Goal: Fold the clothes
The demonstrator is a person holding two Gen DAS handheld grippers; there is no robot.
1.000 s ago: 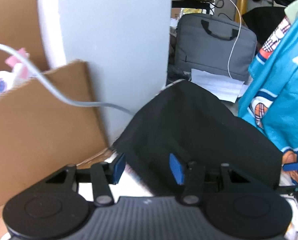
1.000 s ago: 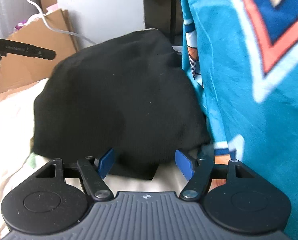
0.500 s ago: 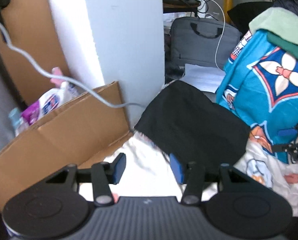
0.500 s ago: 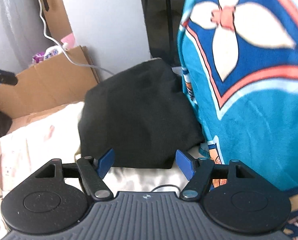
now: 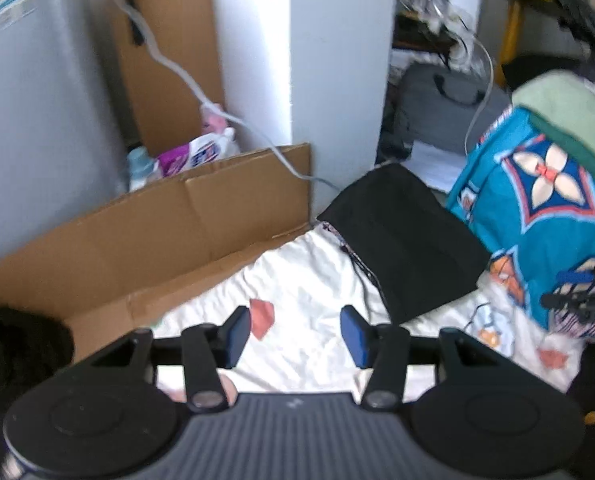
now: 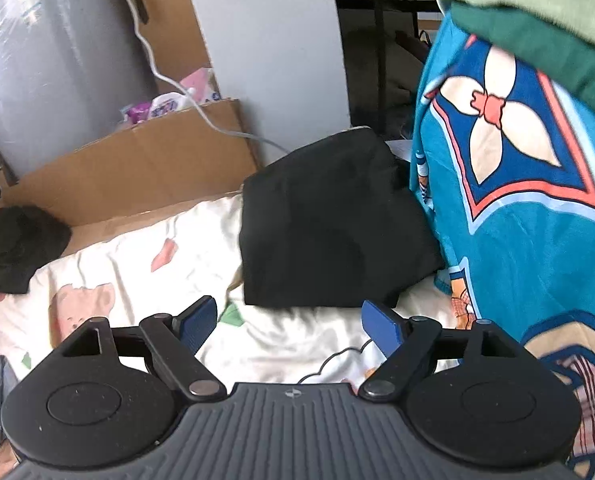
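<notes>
Black fabric, a folded black garment (image 6: 329, 228), lies flat on the white printed sheet (image 6: 281, 336), ahead of the right gripper (image 6: 289, 322) and just beyond its fingertips. Its far right edge is hidden behind the teal patterned blanket (image 6: 529, 240), which rises to the right of the right-hand finger and is cut off by the frame. From the left wrist the same garment (image 5: 401, 244) sits ahead and to the right of the left gripper (image 5: 295, 336), its near corner beyond the right-hand blue pad. The fold reads as a tidy rectangle with smooth faces; the number of layers cannot be made out.

Both grippers stand with fingers spread wide and nothing between them, only sheet below. A second dark bundle (image 6: 17, 244) lies crumpled far left of the right gripper's left finger, its form unclear. A cardboard box (image 5: 169, 216) stands beyond the left gripper's left finger; it holds a white-and-purple bottle (image 5: 197, 156), partly hidden by the flap. A grey cable (image 5: 201, 96) trails across the box. Green folded cloth (image 6: 537, 12) tops the blanket.
</notes>
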